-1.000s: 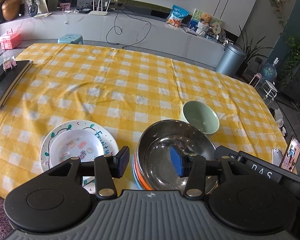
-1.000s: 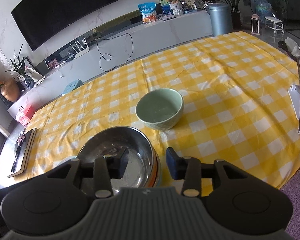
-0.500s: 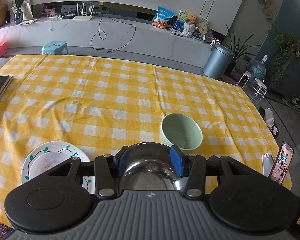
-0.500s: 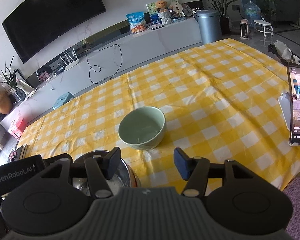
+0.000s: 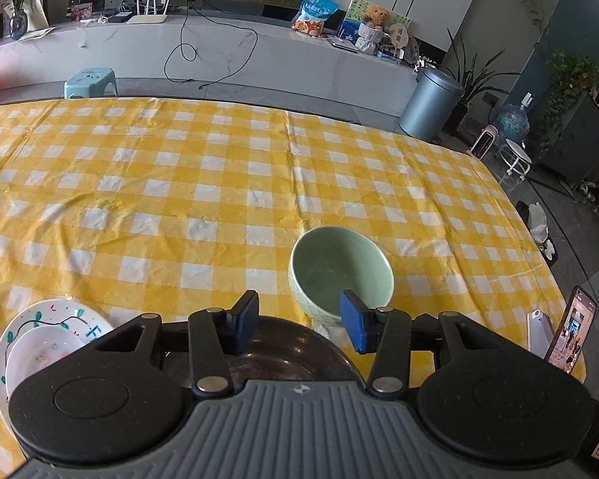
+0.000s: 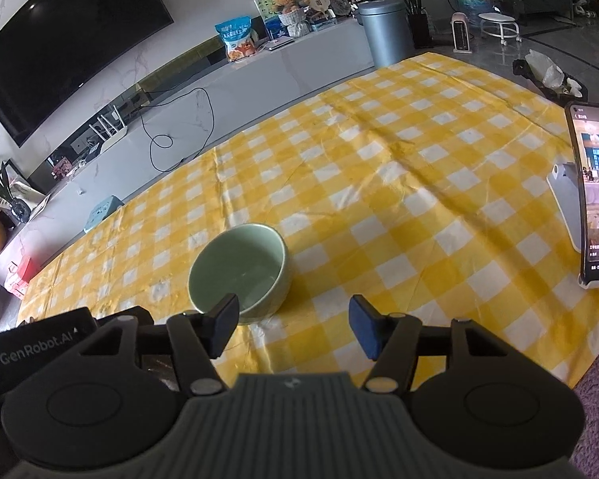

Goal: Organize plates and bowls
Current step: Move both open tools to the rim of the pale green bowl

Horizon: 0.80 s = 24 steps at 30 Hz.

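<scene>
Change since a second ago: both of my hand-held grippers are pulling back and up from the steel bowl (image 5: pixel 295 353), which now is showing only as a dark rim under my left fingers, while the green bowl is sitting larger ahead of both cameras.
Green bowl (image 5: pixel 341 269): standing upright and empty on the yellow checked surface (image 5: pixel 203 183), just beyond the steel bowl; I cannot tell whether the two are touching.
Steel bowl: sitting at the near edge; its lower part is hidden by my gripper, so I am not saying what it is resting on.
Plates (image 5: pixel 46 345): a small white plate is lying on a larger painted one, left of the steel bowl and apart from it.
Left hand-held gripper (image 5: pixel 301 325): spread and holding nothing, hovering over the steel bowl's far rim.
Right hand-held gripper (image 6: pixel 295 325): spread wide and holding nothing, with its left finger (image 6: pixel 223 321) lining up in front of the green bowl (image 6: pixel 239 271).
Step in hand: I am judging that the green bowl is the last loose piece and I am approaching it.
Next move: bringing one finger inside the rim and one outside, pinching the wall, then lifting it toward the steel bowl.
Further out: a phone (image 6: pixel 593 195) is propped on a stand at the surface's right edge, well apart from the bowls.
</scene>
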Tool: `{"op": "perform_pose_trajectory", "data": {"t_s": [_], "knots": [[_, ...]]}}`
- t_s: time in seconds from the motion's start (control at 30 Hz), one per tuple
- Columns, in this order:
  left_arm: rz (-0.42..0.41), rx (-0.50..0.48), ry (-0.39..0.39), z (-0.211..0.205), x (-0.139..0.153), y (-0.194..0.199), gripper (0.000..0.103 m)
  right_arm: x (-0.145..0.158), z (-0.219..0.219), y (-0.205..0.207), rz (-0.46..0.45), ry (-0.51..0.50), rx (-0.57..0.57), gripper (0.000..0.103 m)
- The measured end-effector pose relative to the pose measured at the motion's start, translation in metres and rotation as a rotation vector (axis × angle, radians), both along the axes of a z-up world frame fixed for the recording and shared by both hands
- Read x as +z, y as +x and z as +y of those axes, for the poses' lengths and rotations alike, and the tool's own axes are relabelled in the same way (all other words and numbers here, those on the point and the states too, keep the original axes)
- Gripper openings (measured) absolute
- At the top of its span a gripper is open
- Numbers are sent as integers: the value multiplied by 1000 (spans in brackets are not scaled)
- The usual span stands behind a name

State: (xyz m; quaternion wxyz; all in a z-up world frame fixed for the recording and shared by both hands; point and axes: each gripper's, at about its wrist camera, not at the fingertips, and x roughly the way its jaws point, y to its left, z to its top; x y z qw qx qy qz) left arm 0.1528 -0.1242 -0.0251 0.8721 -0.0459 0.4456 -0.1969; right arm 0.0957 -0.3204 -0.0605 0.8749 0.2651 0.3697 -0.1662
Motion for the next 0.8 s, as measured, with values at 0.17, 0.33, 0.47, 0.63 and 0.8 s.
{"op": "perform_pose_trajectory", "data": {"t_s": [0.17, 0.33, 0.47, 0.63, 0.8], "knots": [[29, 5, -5, -11, -6, 18, 54, -4, -5, 16, 14, -12, -1, 60], [50, -5, 16, -21, -12, 36, 54, -7, -13, 33, 26, -6, -9, 59], [90, -17, 41, -28, -19, 50, 54, -15, -17, 45, 45, 8, -13, 55], [147, -21, 48, -33, -33, 63, 53, -26, -20, 57, 82, 34, -14, 45], [192, -22, 52, -36, -45, 74, 47, -36, -23, 65, 105, 64, -18, 35]]}}
